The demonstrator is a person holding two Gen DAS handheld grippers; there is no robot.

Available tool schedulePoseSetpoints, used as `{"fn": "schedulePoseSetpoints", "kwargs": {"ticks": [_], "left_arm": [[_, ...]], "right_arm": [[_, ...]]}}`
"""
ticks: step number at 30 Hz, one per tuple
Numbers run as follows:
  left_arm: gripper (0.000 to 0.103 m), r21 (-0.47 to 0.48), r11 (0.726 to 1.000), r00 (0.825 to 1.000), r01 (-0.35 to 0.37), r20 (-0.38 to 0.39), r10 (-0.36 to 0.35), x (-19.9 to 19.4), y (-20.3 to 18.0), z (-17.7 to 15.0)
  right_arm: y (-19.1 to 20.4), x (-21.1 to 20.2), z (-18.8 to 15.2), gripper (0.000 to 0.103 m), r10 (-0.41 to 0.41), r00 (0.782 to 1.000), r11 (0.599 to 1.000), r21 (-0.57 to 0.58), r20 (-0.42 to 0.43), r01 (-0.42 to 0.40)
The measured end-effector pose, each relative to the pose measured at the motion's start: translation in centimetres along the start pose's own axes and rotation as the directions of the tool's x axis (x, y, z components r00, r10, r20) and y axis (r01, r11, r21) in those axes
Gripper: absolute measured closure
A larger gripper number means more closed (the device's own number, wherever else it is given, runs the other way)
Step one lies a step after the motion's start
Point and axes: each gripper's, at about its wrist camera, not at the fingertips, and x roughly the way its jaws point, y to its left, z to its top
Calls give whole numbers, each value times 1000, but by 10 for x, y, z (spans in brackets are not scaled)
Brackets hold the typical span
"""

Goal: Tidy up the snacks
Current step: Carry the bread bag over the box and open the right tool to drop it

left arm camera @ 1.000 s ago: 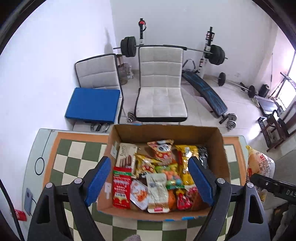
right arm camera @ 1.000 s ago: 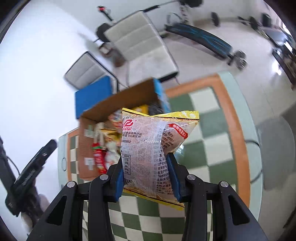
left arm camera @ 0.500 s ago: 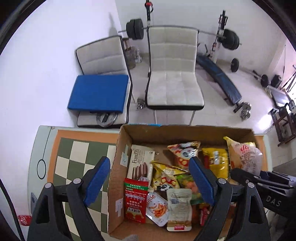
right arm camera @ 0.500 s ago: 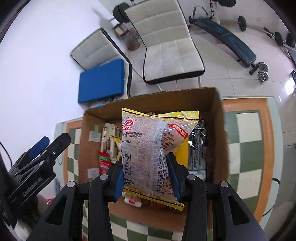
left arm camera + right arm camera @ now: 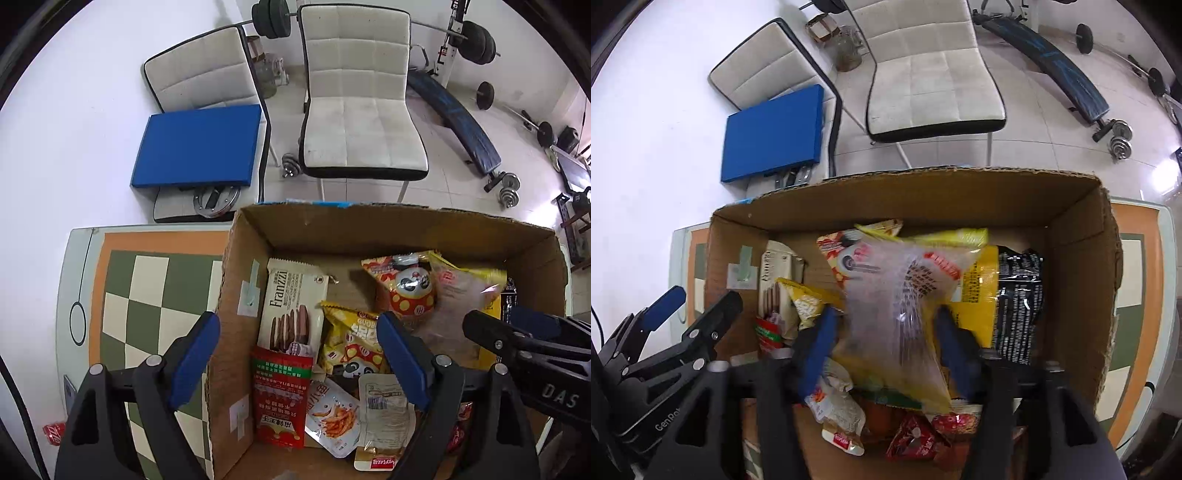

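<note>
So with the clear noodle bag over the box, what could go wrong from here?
1. The right gripper looks opened around the noodle bag, which is blurred; it may land crooked on the yellow packet rather than flat.
2. The cardboard box is already crowded, so the bag may ride high.
3. The left gripper, jaws open, straddles the box's left wall and could nudge it.

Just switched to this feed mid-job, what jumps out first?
The open cardboard box crammed with snack packs dominates both views. In the right wrist view, the right gripper has spread its fingers around a blurred clear-and-yellow bag dropping into the box. The left gripper hangs open and empty over the box's left wall, above the Franzzi pack.
</note>
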Motion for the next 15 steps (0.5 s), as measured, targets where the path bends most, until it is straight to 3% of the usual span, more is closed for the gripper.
{"fn": "schedulePoseSetpoints", "kwargs": {"ticks": [1,4,7,15], "left_arm": [[16,1,1000,1000,4,-9,-4,-1,0,-1],[16,8,1000,1000,-3,-16,3,-5,-2,-6],[16,19,1000,1000,5,-23,-5,-11,-3,-13],[16,26,999,999,26,-32,-25,-36,-3,-38]], "right_arm": [[-2,-1,0,25,-6,1000,1000,6,-1,6],[-7,-6,-4,24,-23,1000,1000,17,-3,23],[-11,-13,-12,14,-43,999,999,13,-6,44],[-20,-47,-49,9,-78,997,997,18,27,77]]}}
